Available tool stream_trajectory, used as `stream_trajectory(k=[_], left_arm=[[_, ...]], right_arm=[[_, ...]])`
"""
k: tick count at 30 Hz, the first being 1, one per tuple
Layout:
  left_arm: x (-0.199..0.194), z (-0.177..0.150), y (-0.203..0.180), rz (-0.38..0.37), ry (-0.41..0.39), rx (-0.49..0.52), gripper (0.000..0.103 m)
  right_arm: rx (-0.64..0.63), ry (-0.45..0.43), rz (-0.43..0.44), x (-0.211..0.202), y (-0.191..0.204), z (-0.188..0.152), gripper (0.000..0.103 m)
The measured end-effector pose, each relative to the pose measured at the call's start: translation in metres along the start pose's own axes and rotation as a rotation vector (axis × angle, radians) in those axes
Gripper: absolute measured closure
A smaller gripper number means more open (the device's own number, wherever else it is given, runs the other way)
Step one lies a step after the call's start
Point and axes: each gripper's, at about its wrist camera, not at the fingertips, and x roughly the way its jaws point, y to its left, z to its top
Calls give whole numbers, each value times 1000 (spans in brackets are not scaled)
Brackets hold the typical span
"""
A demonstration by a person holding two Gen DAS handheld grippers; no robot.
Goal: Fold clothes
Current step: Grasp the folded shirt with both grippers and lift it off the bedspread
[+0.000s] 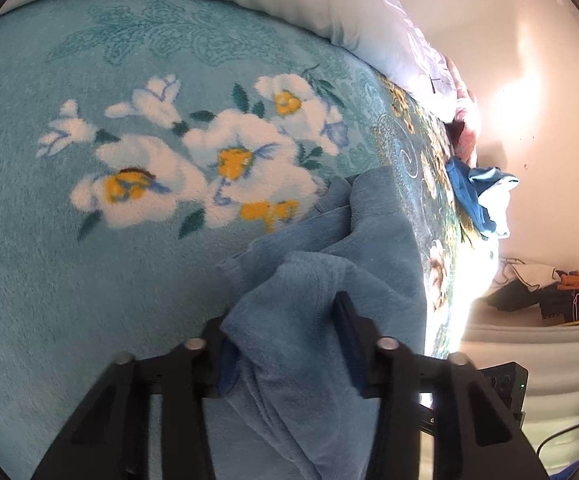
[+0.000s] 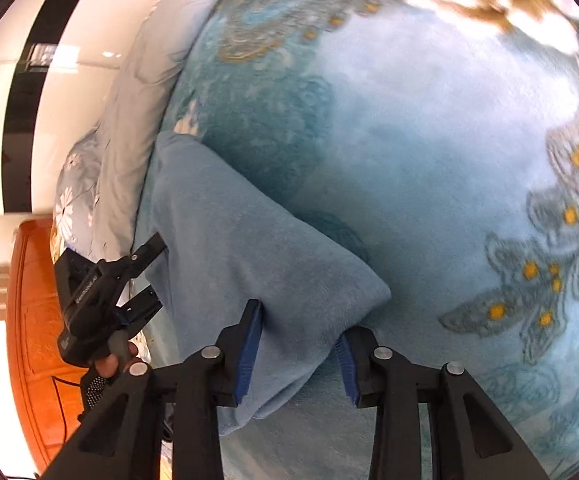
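1. while both claws bite into fabric, the count is short: two grippers, one soft blue garment, one floral blanket, one pale quilt.
2. the left gripper is clamped on a bunched fold of the blue garment; the cloth fills the gap between its jaws and spills over the left finger, hiding it.
3. the right gripper is clamped on another corner of the same garment, its blue-padded fingers pressing the cloth from both sides.
4. both tools angle steeply down toward the bed. in the right wrist view the left gripper shows at the far edge of the garment, with part of a hand wrapped round its handle.
5. the garment lies stretched between the two claws on the blanket, near the bed's edge, partly folded over itself.
6. the blanket is plush teal with white and yellow flowers; the quilt lies heaped along its far side.
7. beyond the bed edge, a small blue and white cloth hangs off the side, and a heap of dark clothing sits on a low white surface by a cream wall. an orange wooden panel shows in the right wrist view.
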Motion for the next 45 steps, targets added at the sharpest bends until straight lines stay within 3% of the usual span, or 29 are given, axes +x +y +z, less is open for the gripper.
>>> stream_trajectory(k=[2,5,13,19,25,29,36,42,44,45], left_arm=[[-3,-2,-2,-2,-16,-8,78],[-8,-7,-7,1,-48,-12,83],[-32,-33,-26,1,-178,-71,86],[-48,-75,-41,-11,-318,-212,86],[-42,-125,-56,-21,-440,-393,86],[-24,-155,-66,-23,-479,-492,86],[4,-181,-75,32,-488,-590,85],[4,-182,-79,81,-469,-566,80],[0,-180,-83,113,-446,-539,71],[-2,-179,-84,122,-439,-528,59]], right_arm=[[0,10,9,0,1,3,80],[-38,20,18,-2,8,10,86],[-298,50,2,-20,36,52,88],[-644,184,18,-26,81,109,88],[-1025,404,3,-11,122,140,88],[-1165,513,-24,9,127,146,88],[-1289,645,-68,46,119,151,87],[-1303,644,-62,52,107,153,84],[-1297,634,-59,51,105,153,82],[-1299,624,-62,49,105,153,82]])
